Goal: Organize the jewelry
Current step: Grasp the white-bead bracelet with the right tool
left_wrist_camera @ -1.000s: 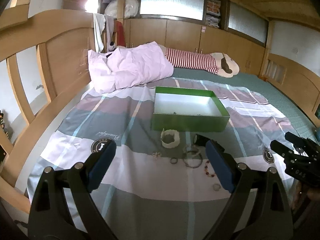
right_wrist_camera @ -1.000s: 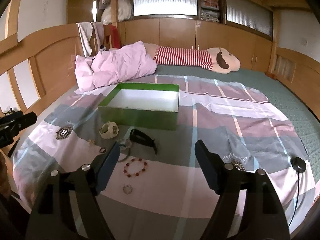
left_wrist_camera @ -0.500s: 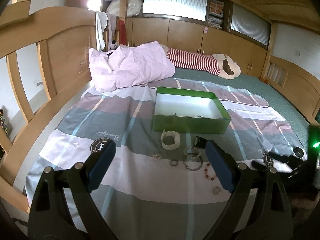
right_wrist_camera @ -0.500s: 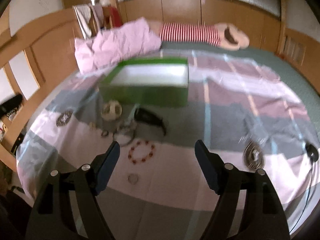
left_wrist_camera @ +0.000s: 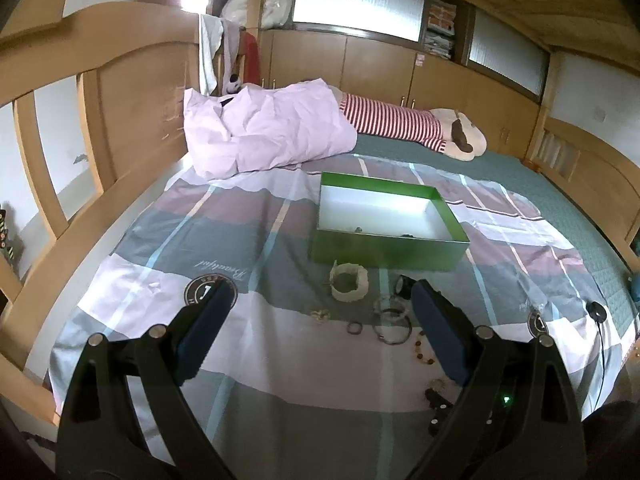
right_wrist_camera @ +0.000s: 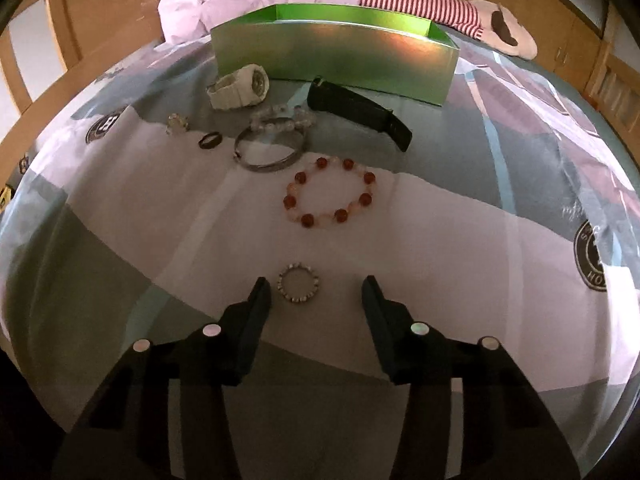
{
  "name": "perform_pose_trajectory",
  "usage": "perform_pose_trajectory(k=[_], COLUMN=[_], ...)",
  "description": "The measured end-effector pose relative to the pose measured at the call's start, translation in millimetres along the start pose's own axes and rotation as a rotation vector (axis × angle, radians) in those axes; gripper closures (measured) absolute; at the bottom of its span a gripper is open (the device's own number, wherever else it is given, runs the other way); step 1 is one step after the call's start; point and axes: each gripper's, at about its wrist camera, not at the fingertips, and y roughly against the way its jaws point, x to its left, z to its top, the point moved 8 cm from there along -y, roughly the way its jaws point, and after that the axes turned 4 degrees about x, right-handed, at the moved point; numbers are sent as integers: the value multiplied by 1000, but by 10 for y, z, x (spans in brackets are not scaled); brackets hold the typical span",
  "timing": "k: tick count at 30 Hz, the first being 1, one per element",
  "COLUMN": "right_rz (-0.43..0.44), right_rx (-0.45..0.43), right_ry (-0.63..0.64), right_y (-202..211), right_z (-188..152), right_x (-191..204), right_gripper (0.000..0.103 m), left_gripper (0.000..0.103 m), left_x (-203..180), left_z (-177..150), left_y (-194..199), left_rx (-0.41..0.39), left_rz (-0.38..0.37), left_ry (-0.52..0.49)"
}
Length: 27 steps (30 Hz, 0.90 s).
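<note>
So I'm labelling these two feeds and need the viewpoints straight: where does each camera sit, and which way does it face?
Left wrist: sits on the left tongs, held high, facing along the bed toward the green box; both open fingers show.
Right wrist: sits on the right tongs, low over the bedspread, facing the small beaded ring lying between its open fingers.
Shared: green box, white watch, red bead bracelet.

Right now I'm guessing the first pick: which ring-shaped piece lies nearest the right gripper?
The small silver beaded ring, just ahead of the open right gripper. The red bead bracelet and metal bangle lie farther toward the green box.
</note>
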Motion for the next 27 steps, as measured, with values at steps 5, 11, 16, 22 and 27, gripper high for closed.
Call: perform_pose_trajectory(k=[5,11,16,22,27], right_rz=[10,45,65,65,62], right_rx=[2,-49,-195,-323,-336], right_ry=[15,27,16,-10,-17], right_y=[0,228,787,1354,1448], right_z=[9,85,362,651,679], right_x=[64,189,143,-115,-281], right_gripper=[81,82,82,82,82], left_gripper=[12,12,12,12,12], left_x=[55,139,232,220,66], left_z=[6,26,22,-89,-291], left_y=[-11,-45,-114,-329,-717], left_rx=[5,9,27,87,164], left_rz=[3,16,37,77,84], left_ry=[9,23,39,10,-25])
